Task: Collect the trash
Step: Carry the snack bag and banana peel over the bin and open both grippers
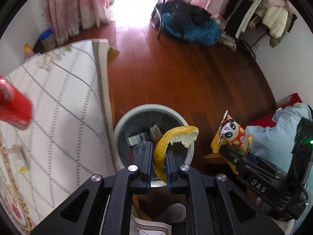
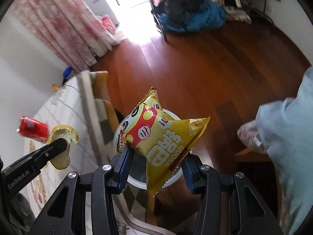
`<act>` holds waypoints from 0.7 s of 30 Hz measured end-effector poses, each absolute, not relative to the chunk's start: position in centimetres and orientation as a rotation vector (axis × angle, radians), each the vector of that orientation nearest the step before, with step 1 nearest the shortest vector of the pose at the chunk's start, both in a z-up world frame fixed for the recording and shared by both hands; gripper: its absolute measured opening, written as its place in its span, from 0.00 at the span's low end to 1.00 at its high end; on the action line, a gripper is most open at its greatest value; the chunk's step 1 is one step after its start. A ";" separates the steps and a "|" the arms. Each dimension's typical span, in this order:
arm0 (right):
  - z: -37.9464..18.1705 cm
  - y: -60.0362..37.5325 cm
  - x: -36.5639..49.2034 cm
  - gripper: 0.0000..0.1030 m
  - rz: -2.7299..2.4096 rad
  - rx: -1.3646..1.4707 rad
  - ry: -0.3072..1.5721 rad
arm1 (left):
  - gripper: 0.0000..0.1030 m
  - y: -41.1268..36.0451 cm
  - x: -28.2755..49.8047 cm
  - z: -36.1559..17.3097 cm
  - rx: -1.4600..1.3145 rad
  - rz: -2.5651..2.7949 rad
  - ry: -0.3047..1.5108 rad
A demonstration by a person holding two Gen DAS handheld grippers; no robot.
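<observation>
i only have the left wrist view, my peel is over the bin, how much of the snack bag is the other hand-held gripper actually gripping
Observer: The right hand-held gripper clamps the yellow foil snack bag with the panda print across its middle, one pad on each side.
Operator: is that bag over the bin too
Observer: Yes, the round pale grey trash bin shows directly behind and below the bag.
Operator: what does my peel look like from there
Observer: The curved yellow citrus peel shows its pale pith side, pinched in the left hand-held gripper, in front of the red soda can lying on the white patterned table.
</observation>
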State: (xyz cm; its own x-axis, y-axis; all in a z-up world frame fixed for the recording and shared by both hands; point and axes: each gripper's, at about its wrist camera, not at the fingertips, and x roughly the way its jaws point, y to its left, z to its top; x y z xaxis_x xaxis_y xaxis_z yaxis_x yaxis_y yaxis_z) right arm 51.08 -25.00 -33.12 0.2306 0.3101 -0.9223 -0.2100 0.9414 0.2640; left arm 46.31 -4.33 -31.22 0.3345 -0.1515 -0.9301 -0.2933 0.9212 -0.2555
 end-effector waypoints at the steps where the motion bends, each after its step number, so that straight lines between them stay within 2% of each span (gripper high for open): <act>1: -34.0 -25.1 51.3 0.47 0.354 0.095 1.305 | 0.09 -4.3 46.9 -31.8 -0.424 0.096 1.253; 6: -38.0 -25.0 52.7 0.47 0.350 0.109 1.379 | 0.11 -4.5 48.7 -33.2 -0.438 0.104 1.308; 8: -38.9 -24.6 53.1 0.47 0.353 0.108 1.396 | 0.15 -4.6 49.1 -33.3 -0.445 0.104 1.314; 9: -39.4 -24.5 53.4 0.49 0.351 0.110 1.406 | 0.26 -4.5 49.1 -33.3 -0.440 0.109 1.312; 10: -39.7 -24.5 53.6 0.49 0.353 0.122 1.418 | 0.49 -4.5 49.1 -33.1 -0.437 0.112 1.311; 11: -40.1 -24.5 53.8 0.49 0.359 0.142 1.432 | 0.61 -4.5 49.1 -33.0 -0.438 0.110 1.305; 12: -40.5 -24.4 53.9 0.54 0.370 0.156 1.444 | 0.75 -4.5 49.0 -32.8 -0.437 0.116 1.297; 13: -40.6 -24.3 54.0 0.60 0.380 0.165 1.446 | 0.75 -4.5 48.9 -32.7 -0.433 0.119 1.288; 15: -40.7 -24.1 53.9 0.89 0.387 0.161 1.442 | 0.75 -4.2 48.6 -32.6 -0.427 0.125 1.287; 17: -40.2 -23.8 53.7 0.92 0.375 0.117 1.433 | 0.78 -4.1 48.0 -32.4 -0.415 0.141 1.285; 19: -39.9 -23.6 53.3 0.93 0.358 0.073 1.427 | 0.94 -4.0 47.4 -32.2 -0.397 0.150 1.279; 21: -39.3 -23.5 52.9 0.98 0.329 0.019 1.411 | 0.95 -4.2 46.6 -31.7 -0.355 0.168 1.263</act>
State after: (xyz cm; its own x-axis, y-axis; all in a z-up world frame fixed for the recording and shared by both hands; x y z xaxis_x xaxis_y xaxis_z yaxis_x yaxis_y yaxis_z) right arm 52.88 -23.54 -39.25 0.1216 0.2370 -0.9639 -0.2142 0.9545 0.2077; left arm 46.58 -4.22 -31.70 0.3001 -0.0697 -0.9514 -0.3164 0.9336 -0.1682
